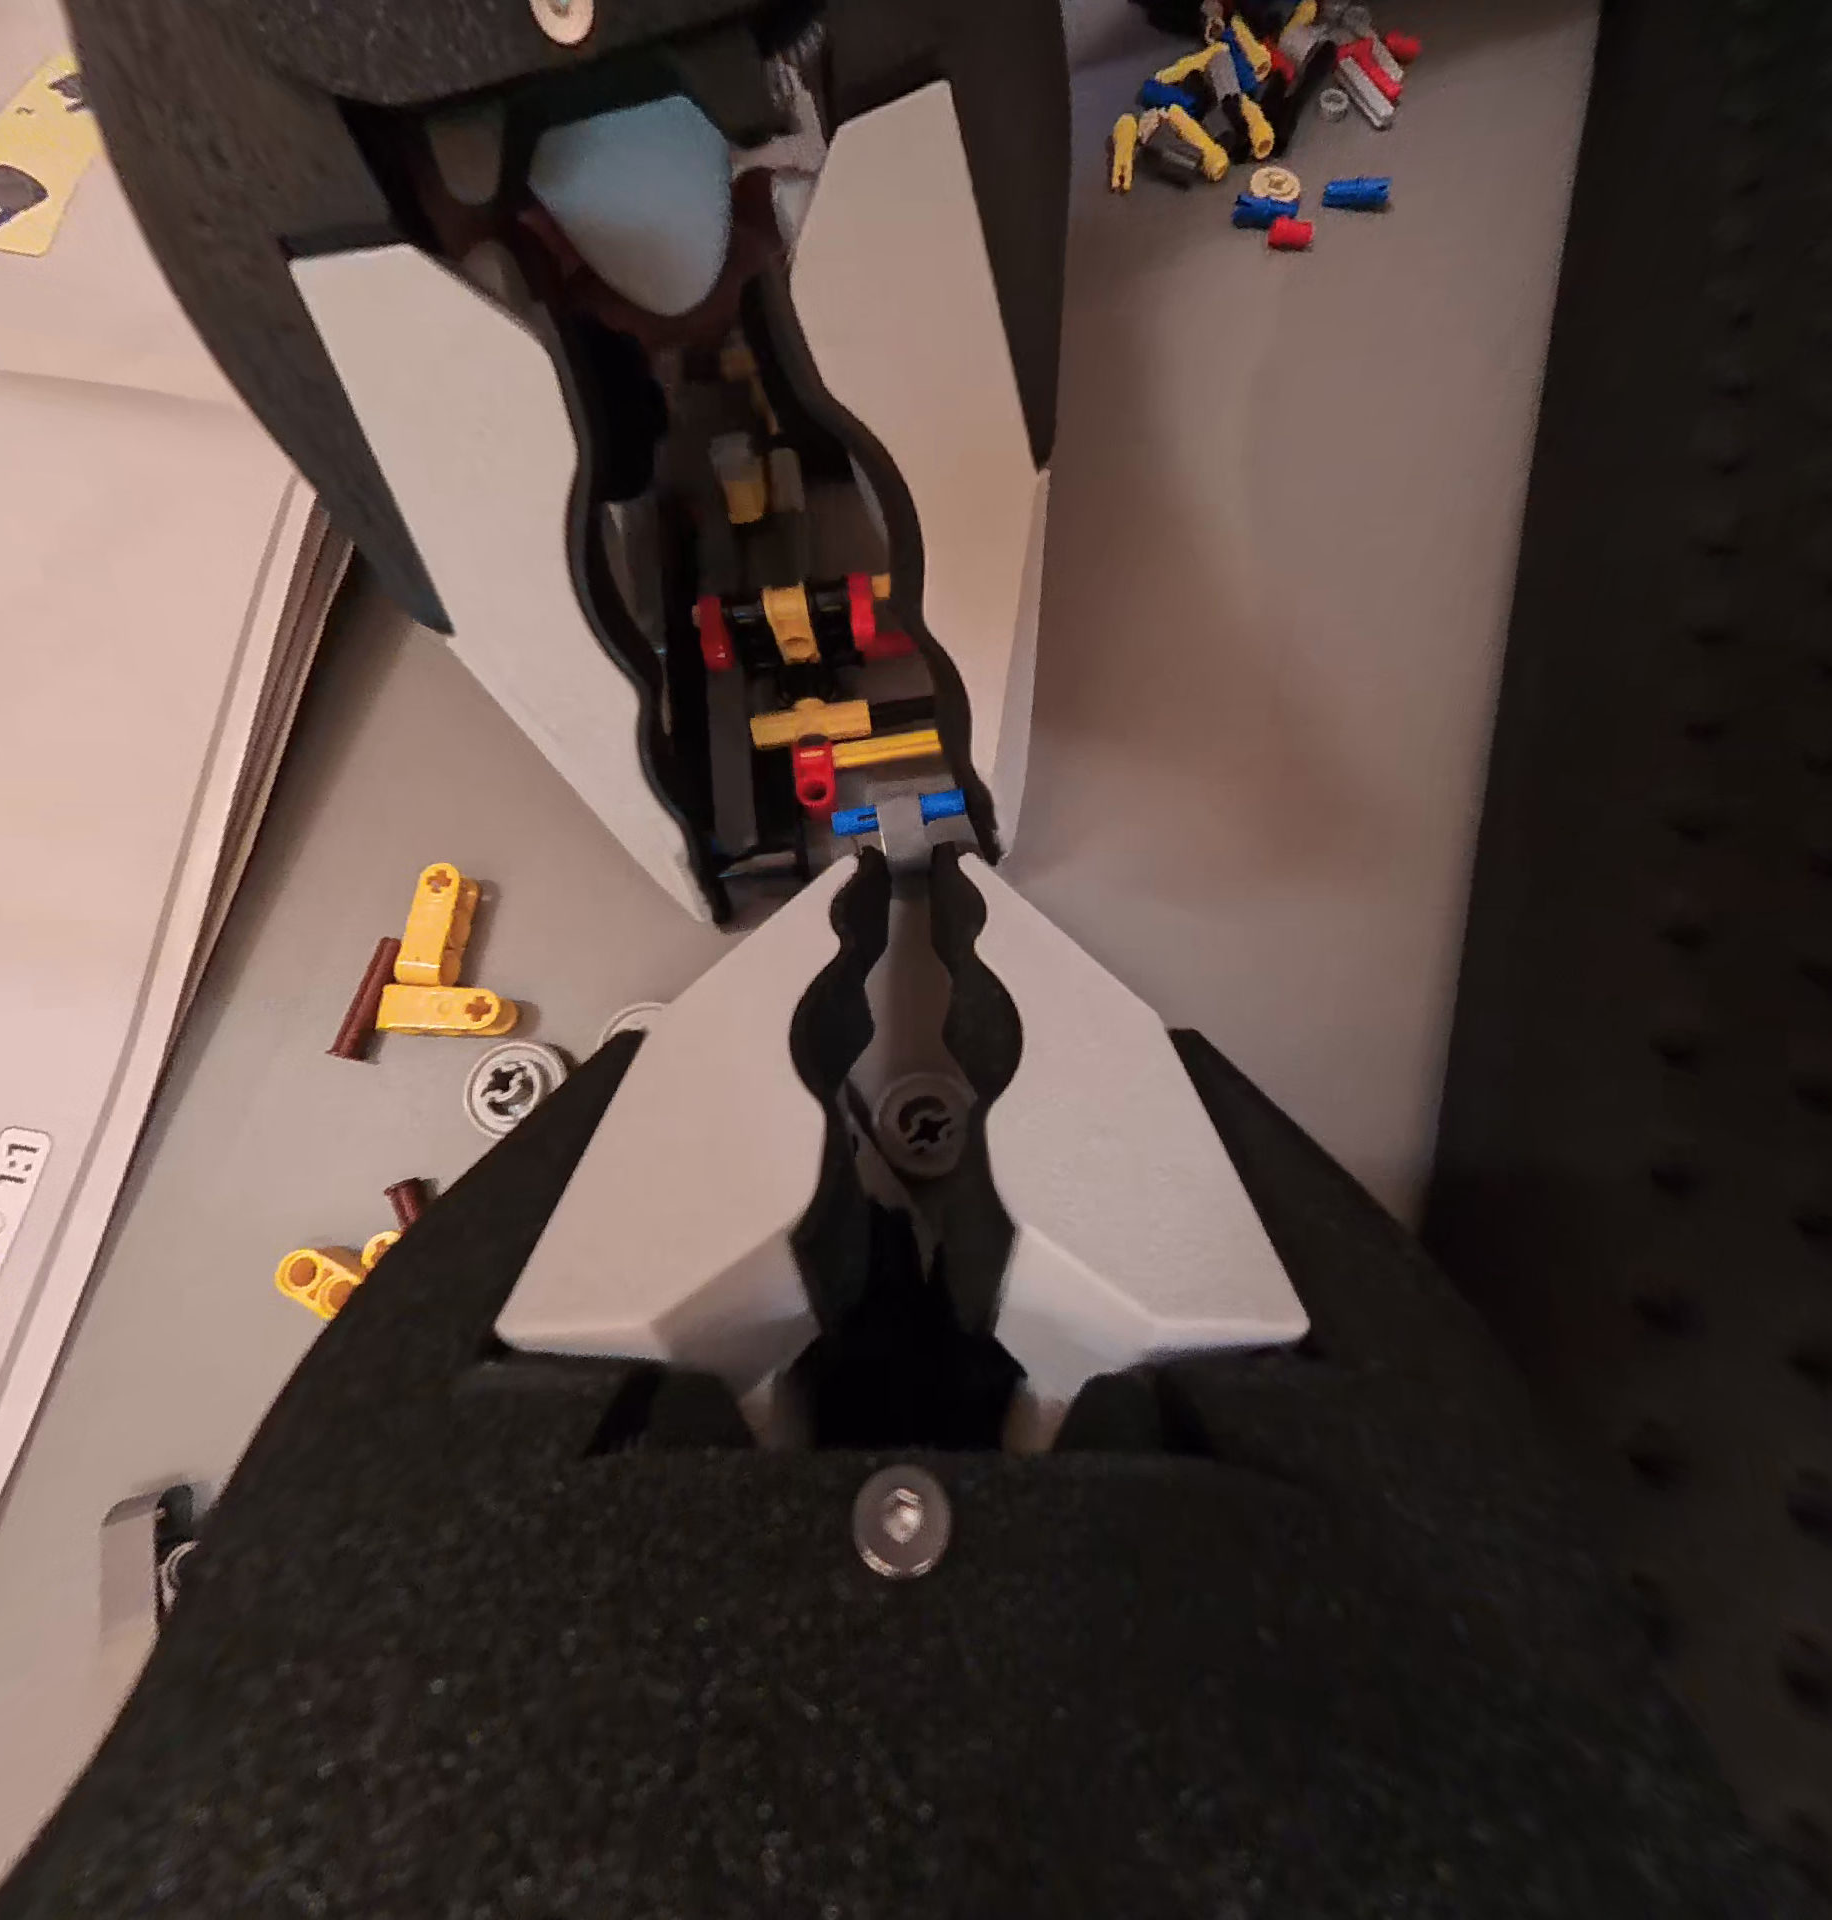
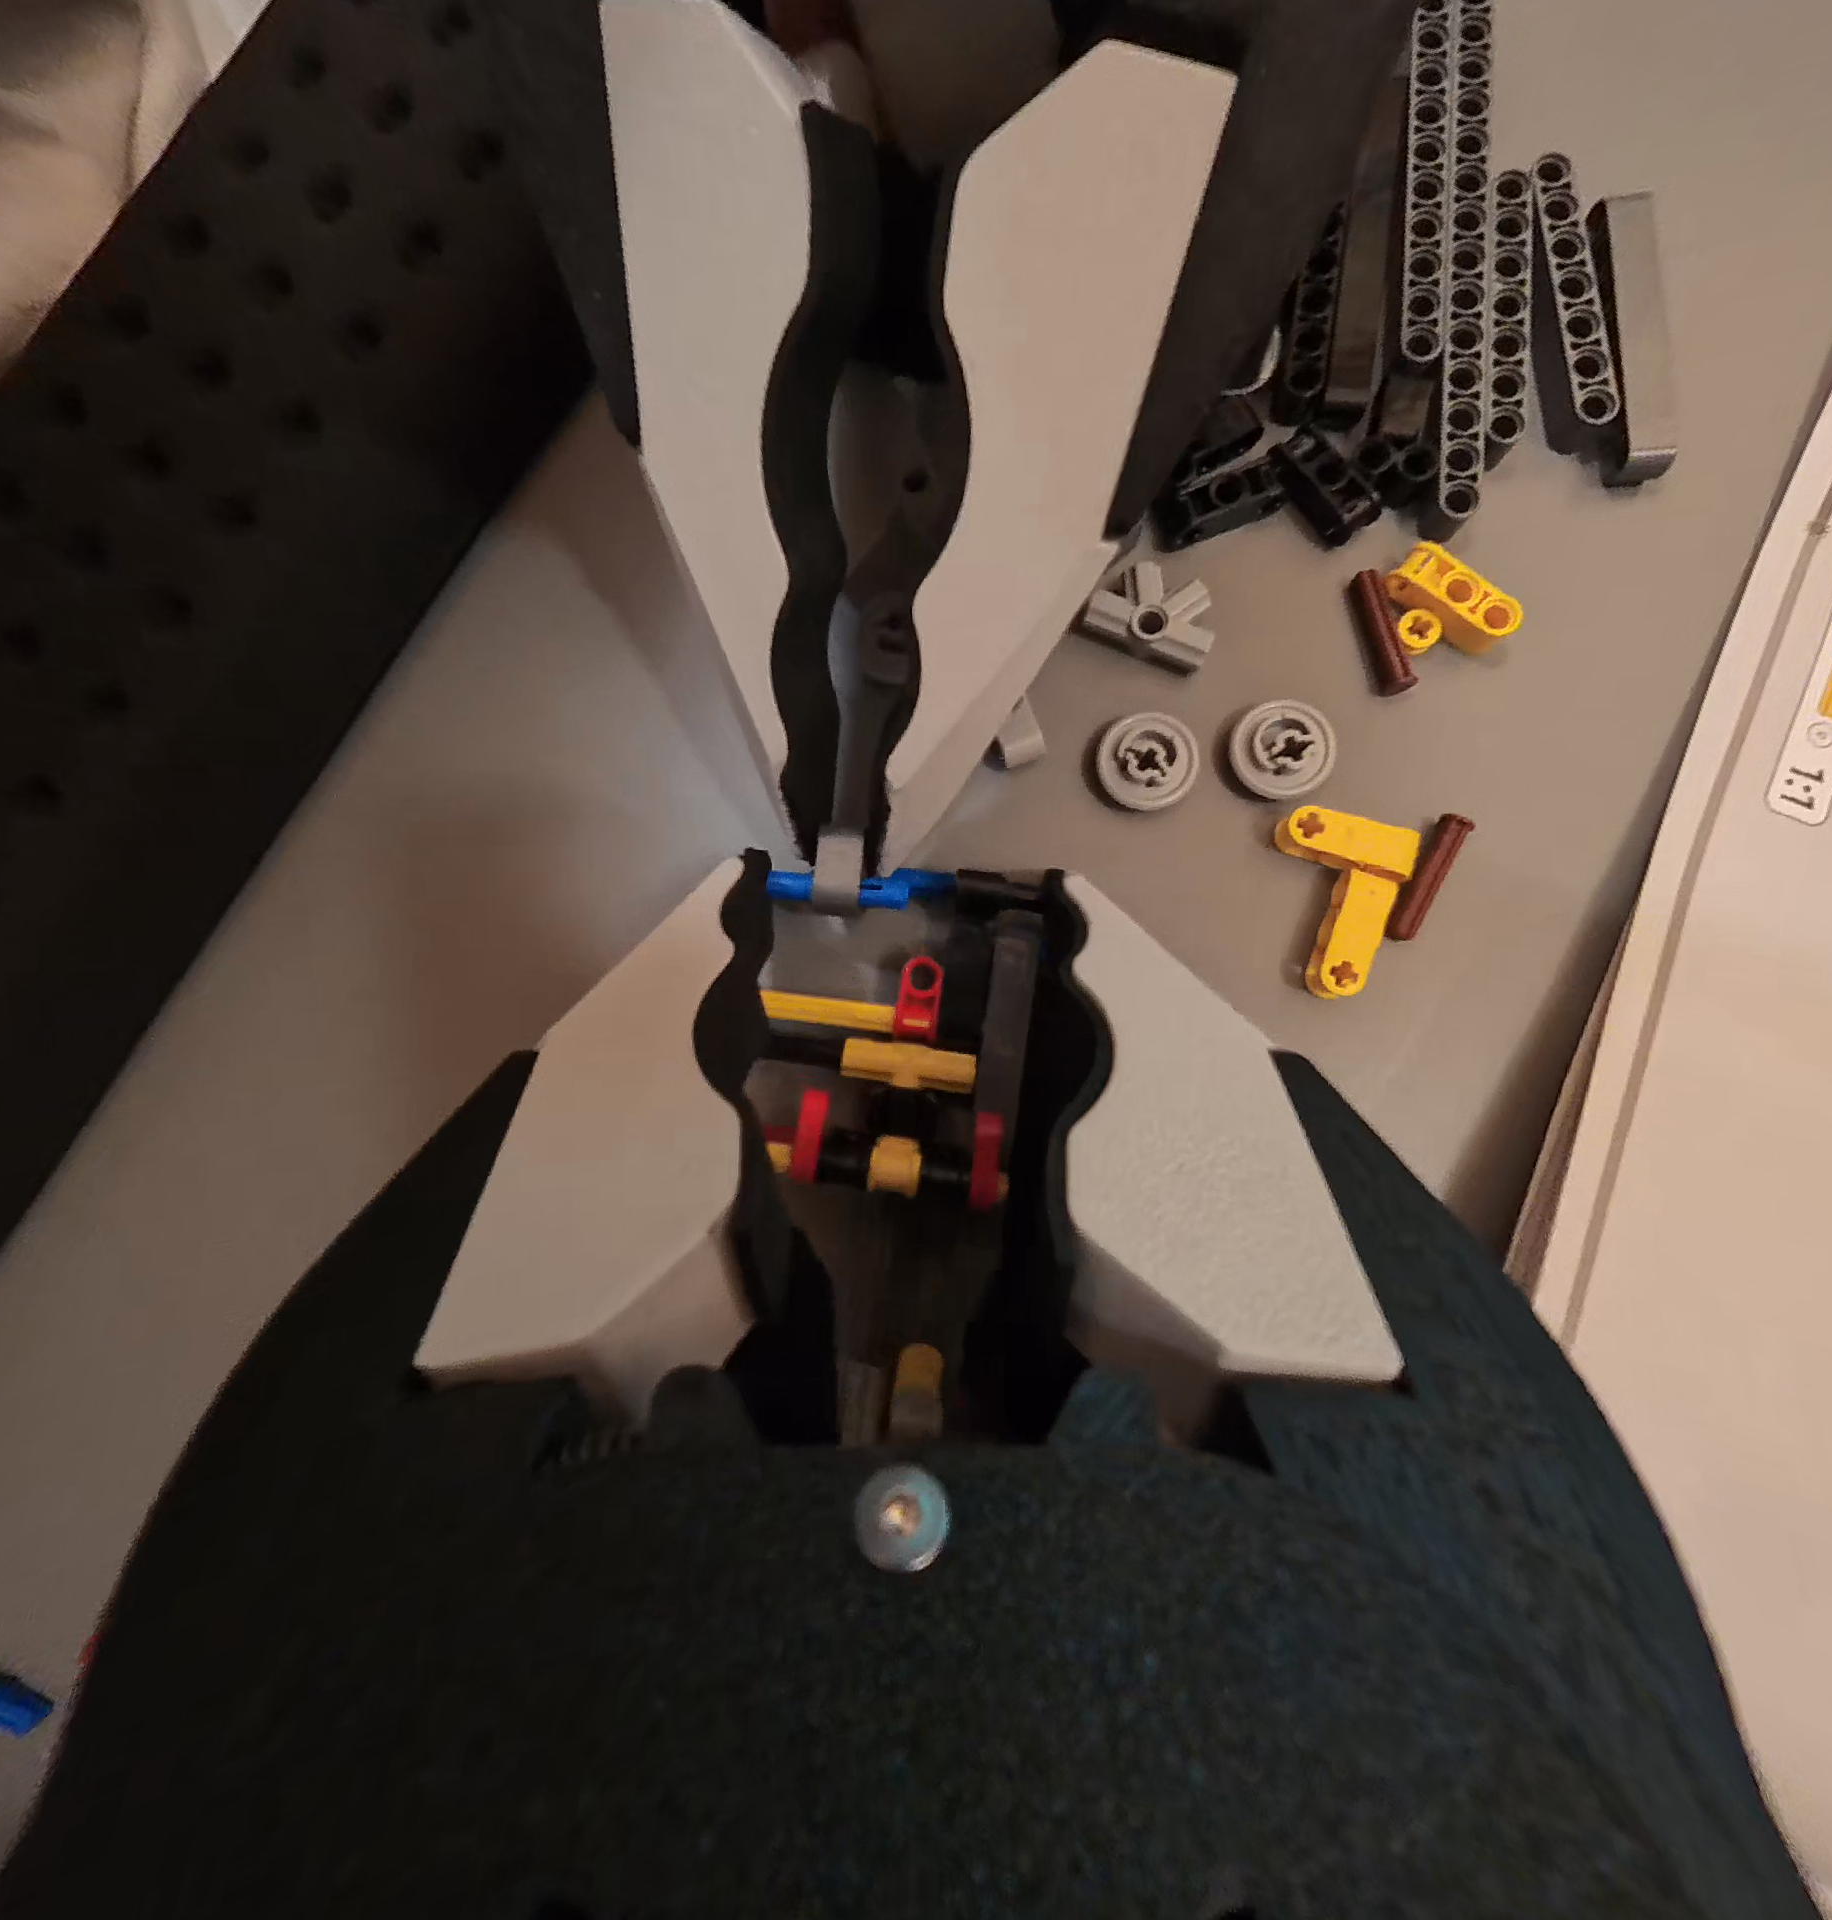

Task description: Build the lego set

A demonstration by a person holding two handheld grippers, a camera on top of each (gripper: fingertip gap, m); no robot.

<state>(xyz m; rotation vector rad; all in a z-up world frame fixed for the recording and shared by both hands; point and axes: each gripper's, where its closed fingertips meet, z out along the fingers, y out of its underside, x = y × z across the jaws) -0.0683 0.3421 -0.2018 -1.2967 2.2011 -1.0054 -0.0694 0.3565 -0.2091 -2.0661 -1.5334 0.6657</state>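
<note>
The left gripper (image 1: 901, 862) pinches a grey lever (image 1: 907, 831) end-on against the blue pin (image 2: 858, 889) — the right gripper (image 2: 896, 883) clamps the model (image 2: 891, 1049).

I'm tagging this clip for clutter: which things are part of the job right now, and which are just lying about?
In use:
left gripper
grey liftarm
right gripper
lego assembly

Lying about:
grey wheel hubs
yellow connectors
beam pile
instruction booklet

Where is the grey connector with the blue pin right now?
In both wrist views, the grey connector sits pinched at the left gripper tips, against the front end of the assembly held by the right gripper.
</note>
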